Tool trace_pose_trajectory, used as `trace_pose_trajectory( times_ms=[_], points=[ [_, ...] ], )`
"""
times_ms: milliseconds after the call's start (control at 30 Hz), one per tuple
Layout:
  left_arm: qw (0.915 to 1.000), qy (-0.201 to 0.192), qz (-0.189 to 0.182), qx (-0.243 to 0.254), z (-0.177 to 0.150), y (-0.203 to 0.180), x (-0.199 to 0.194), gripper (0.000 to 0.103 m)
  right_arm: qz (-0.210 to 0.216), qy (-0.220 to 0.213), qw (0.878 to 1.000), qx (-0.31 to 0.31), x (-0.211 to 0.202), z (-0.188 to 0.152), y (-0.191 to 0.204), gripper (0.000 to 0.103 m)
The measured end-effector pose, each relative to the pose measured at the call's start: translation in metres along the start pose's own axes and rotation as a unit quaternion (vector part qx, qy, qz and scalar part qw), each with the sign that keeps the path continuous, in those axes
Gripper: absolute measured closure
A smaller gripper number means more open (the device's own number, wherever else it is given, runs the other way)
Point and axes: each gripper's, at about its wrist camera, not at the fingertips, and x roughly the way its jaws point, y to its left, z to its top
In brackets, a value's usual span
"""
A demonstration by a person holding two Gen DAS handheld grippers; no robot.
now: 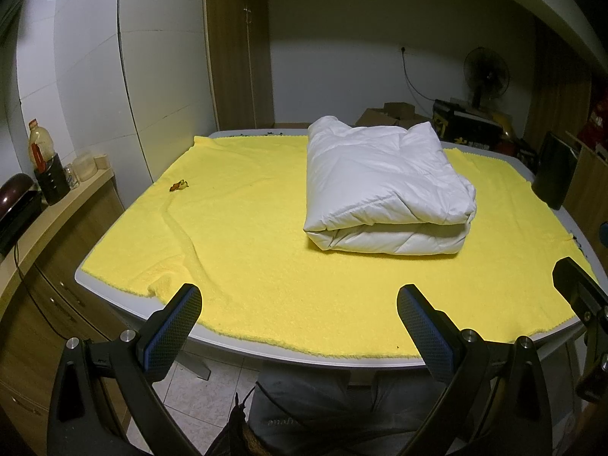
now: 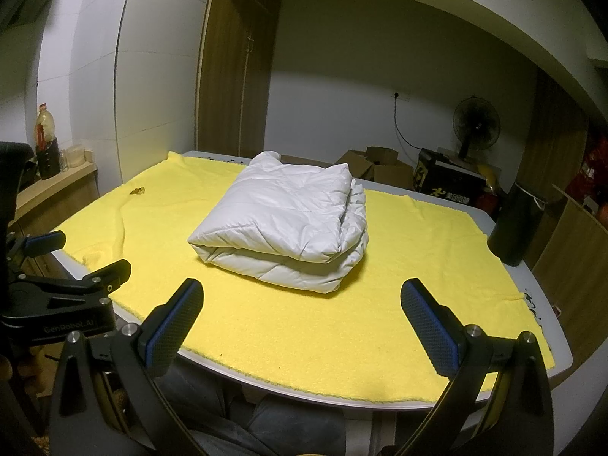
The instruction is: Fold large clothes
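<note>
Left wrist: my left gripper [image 1: 299, 306] spread wide, holding nothing; folded white padded garment [image 1: 387, 190] lies on yellow cloth [image 1: 247, 235], far right of centre; small brown-yellow scrap [image 1: 179, 186] too tiny to identify; right gripper [image 1: 581, 296] cut off by frame edge | Right wrist: my right gripper [image 2: 302, 302] released, empty; garment's far side hidden behind its own bulk; table [image 2: 562, 361] rim visible only in strips.

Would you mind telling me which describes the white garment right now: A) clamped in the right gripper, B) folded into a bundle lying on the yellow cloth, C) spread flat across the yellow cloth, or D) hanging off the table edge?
B: the white garment lies as a folded bundle on the yellow cloth, while the left gripper and the right gripper are open and apart from it.
</note>
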Motion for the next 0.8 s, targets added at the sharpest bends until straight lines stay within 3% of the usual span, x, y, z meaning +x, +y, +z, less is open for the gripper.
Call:
trace_pose_trajectory(
  times_ms=[800],
  points=[
    [1.0000, 0.001, -0.001, 0.000, -0.0009, -0.0006, 0.0008, 0.000, -0.001, 0.000, 1.000, -0.001, 0.0007, 0.0005, 0.0043, 0.000]
  ],
)
